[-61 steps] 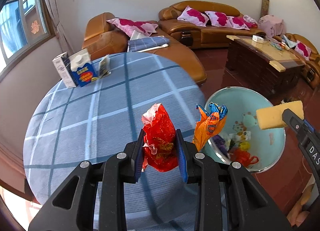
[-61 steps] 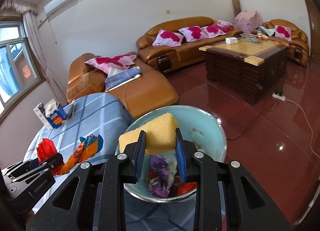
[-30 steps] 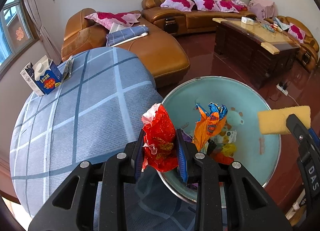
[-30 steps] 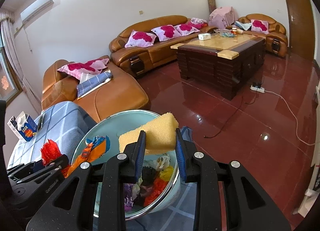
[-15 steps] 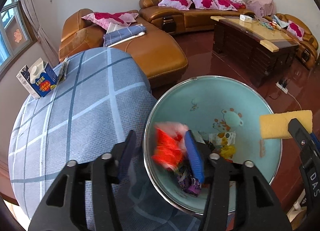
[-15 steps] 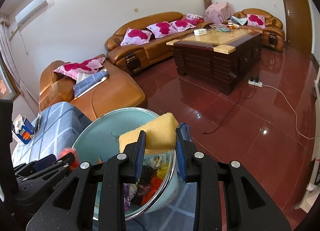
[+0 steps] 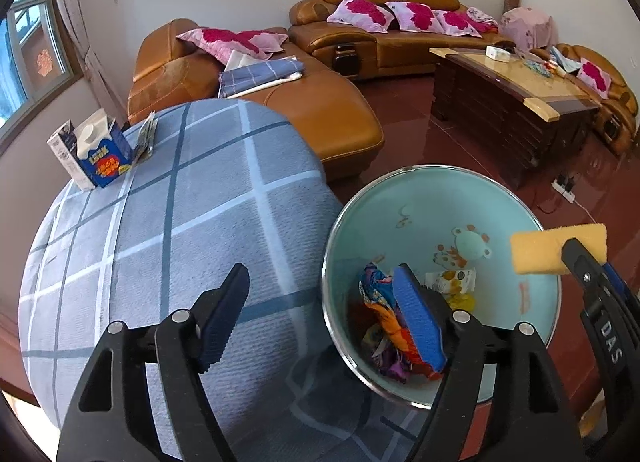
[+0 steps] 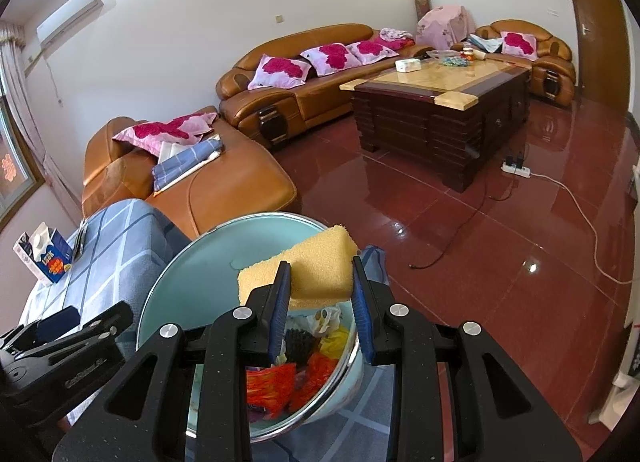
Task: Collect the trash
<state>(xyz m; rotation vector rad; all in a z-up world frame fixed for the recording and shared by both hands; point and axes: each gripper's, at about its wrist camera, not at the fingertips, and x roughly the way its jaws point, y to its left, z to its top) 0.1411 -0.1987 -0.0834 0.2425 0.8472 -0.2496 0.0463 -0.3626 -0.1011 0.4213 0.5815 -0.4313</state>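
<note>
A light teal trash bin (image 7: 496, 205) with a metal rim stands beside the round table. It holds several crumpled wrappers (image 7: 384, 314), orange, blue, red and yellow. My left gripper (image 7: 320, 318) is open and empty, straddling the bin's near rim, one finger over the table and one inside the bin. My right gripper (image 8: 318, 302) is shut on a yellow sponge (image 8: 316, 266) and holds it over the bin (image 8: 192, 274). The sponge also shows at the right of the left wrist view (image 7: 556, 248).
The round table has a grey-blue checked cloth (image 7: 160, 221). A blue and white milk carton (image 7: 100, 153) and flattened packaging stand at its far left edge. Brown leather sofas (image 7: 256, 101), a dark coffee table (image 7: 508, 101) and red tiled floor lie beyond.
My left gripper carried the red wrapper from the table over the bin, opened, and the red and orange wrappers dropped into the bin. The right gripper stays shut on the sponge.
</note>
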